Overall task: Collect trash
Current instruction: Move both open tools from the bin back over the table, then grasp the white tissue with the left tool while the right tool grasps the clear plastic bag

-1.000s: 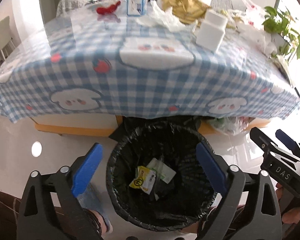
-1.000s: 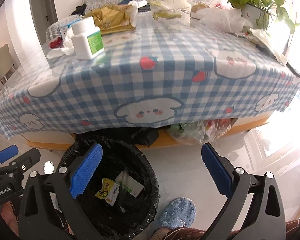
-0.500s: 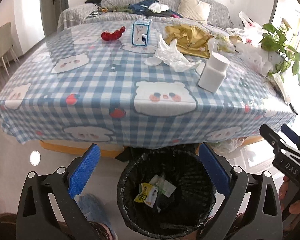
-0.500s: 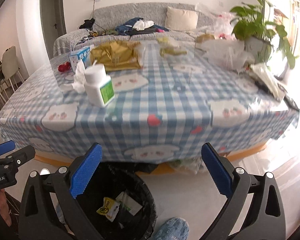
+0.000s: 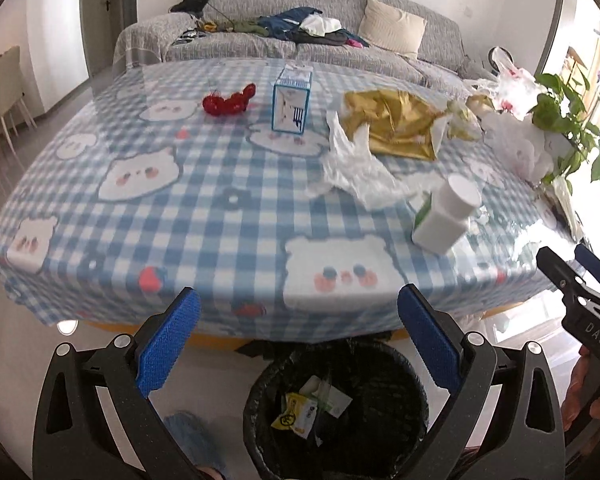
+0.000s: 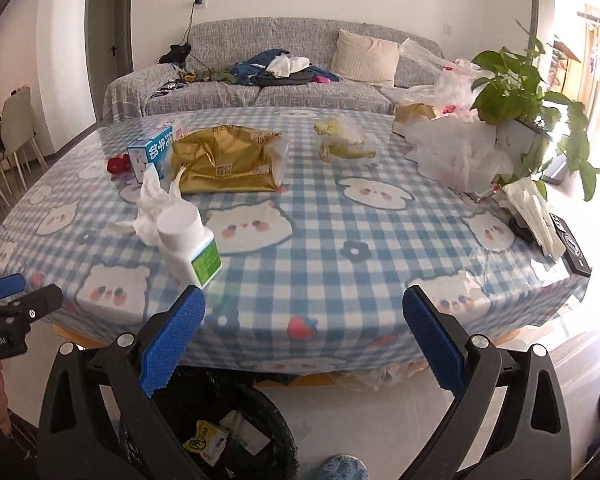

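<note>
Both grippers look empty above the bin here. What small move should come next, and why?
Probably reach the right gripper forward and left toward the white bottle. Both it and the left gripper are open and hold nothing, the bin below already holds wrappers, and the bottle stands near the table's front edge, the closest item, just ahead of the crumpled tissue.

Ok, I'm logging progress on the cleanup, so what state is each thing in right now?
Left tongs: open, empty.
Right tongs: open, empty.
Trash bin: lined with a black bag, a few wrappers inside.
White bottle: upright on the table, cap on.
Tissue: crumpled, on the table.
Gold bag: crumpled, lying flat.
Blue box: standing upright.
</note>
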{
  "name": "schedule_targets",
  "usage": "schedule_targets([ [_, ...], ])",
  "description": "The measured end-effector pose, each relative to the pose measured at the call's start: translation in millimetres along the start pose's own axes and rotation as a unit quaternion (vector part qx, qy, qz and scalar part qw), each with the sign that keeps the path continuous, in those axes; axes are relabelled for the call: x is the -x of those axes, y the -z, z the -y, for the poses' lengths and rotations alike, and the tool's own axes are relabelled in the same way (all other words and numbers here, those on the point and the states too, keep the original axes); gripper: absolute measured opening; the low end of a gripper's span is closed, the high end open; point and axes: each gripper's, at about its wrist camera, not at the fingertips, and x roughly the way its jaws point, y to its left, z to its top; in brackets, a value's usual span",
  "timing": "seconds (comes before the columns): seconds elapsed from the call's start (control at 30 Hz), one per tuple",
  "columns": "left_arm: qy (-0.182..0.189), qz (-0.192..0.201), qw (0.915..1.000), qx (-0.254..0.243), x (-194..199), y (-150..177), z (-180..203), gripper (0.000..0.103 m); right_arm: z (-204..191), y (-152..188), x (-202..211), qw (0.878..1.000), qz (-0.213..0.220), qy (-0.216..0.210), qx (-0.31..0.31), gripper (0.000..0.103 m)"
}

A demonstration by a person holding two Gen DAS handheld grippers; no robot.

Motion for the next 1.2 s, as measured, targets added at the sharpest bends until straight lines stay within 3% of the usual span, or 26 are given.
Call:
schedule_targets([
  [0.53, -0.005, -0.025, 0.9996, -0.013, -63, -77, 21, 0.097, 10, -84, -72, 1.000, 0.021, 0.015, 0.017, 0.095],
  [1.2, -0.028, -0.084, 0.9960, -0.015, -136, -114, 43, 0.095, 71, -161, -159, 0.998, 0.007, 0.022, -0.051, 0.095],
])
